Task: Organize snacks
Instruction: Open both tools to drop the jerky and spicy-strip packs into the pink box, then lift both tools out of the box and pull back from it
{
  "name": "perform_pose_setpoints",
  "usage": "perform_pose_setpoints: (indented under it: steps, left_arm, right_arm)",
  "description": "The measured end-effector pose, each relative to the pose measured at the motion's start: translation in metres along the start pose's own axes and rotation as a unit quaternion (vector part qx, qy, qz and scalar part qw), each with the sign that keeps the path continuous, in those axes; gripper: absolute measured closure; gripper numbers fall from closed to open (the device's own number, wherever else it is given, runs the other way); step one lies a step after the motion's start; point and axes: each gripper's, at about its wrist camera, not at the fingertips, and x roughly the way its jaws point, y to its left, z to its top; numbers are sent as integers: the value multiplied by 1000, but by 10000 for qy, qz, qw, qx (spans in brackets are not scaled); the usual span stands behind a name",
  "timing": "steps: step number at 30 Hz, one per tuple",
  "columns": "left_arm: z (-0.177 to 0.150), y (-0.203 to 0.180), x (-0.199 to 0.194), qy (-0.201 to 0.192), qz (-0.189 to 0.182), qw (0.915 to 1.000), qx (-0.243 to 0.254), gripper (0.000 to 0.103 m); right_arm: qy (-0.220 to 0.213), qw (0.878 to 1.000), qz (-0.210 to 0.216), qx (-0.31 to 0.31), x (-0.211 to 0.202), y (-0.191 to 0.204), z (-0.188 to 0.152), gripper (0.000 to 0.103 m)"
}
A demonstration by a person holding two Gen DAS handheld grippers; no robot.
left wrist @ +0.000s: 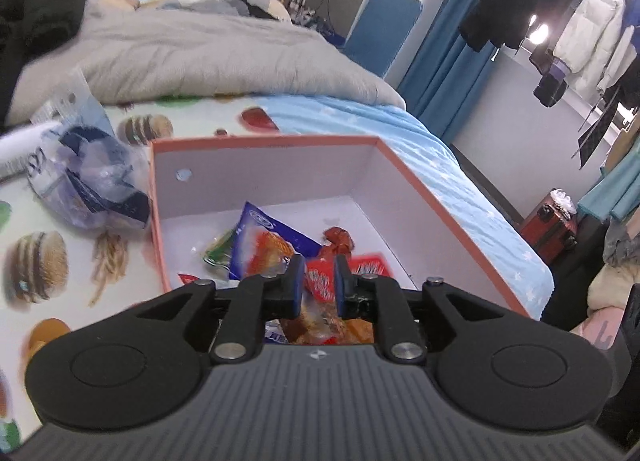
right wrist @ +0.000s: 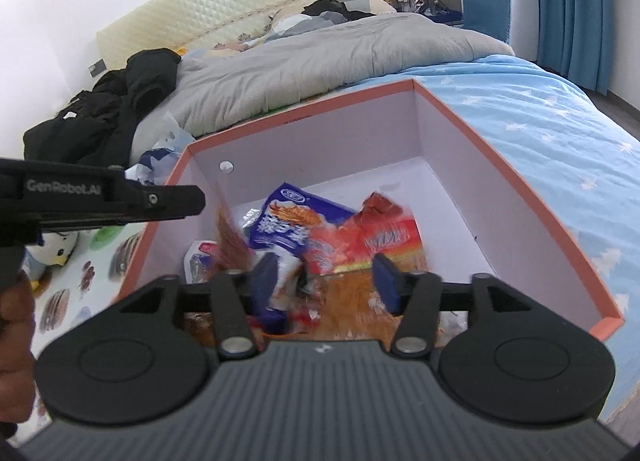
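Note:
A white cardboard box with a pink rim (left wrist: 264,141) (right wrist: 500,165) sits on the bed and holds several snack packets. Among them are a blue packet (left wrist: 276,233) (right wrist: 288,221), a red one (left wrist: 368,265) (right wrist: 384,237) and a green one (left wrist: 218,251). My left gripper (left wrist: 319,285) hangs over the box's near end, its blue pads a narrow gap apart and pressing on nothing. It shows from the side in the right wrist view (right wrist: 198,201), with a blurred brown snack (right wrist: 230,237) in the air below it. My right gripper (right wrist: 326,281) stands wide open over blurred packets.
A crumpled plastic bag (left wrist: 92,185) lies left of the box on a food-print cloth (left wrist: 48,261). A grey duvet (left wrist: 220,49) and black clothes (right wrist: 112,117) lie beyond. The blue star sheet (right wrist: 560,141) runs to the right. A hand (right wrist: 12,321) shows at left.

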Motion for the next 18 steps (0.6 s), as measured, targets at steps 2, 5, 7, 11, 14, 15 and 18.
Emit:
perform_pose_setpoints:
  steps: [2, 5, 7, 11, 14, 15, 18]
  left_arm:
    - [0, -5, -16, -92, -11, 10000, 29, 84]
    - [-1, -14, -40, -228, -13, 9997, 63, 84]
    - [-3, -21, -59, -342, 6, 9994, 94, 84]
    - [-7, -35, -95, -520, 26, 9984, 200, 84]
    - [-13, -45, -120, -640, -25, 9977, 235, 84]
    - [-15, -48, -128, -663, -52, 9975, 224, 84]
    - [-23, -59, -149, -754, -83, 9968, 247, 84]
  right_arm:
    - [-38, 10000, 37, 12, -7, 1, 0, 46]
    - [-184, 9998, 95, -25, -24, 4, 1, 46]
    - [-283, 9995, 112, -68, -38, 7, 0, 46]
    - [-510, 9985, 151, -112, -68, 14, 0, 46]
    - [-711, 9972, 200, -126, -92, 19, -1, 46]
    - [-762, 9968, 217, -129, -99, 21, -1, 46]
    - [-926, 9953, 236, -161, -121, 25, -2, 46]
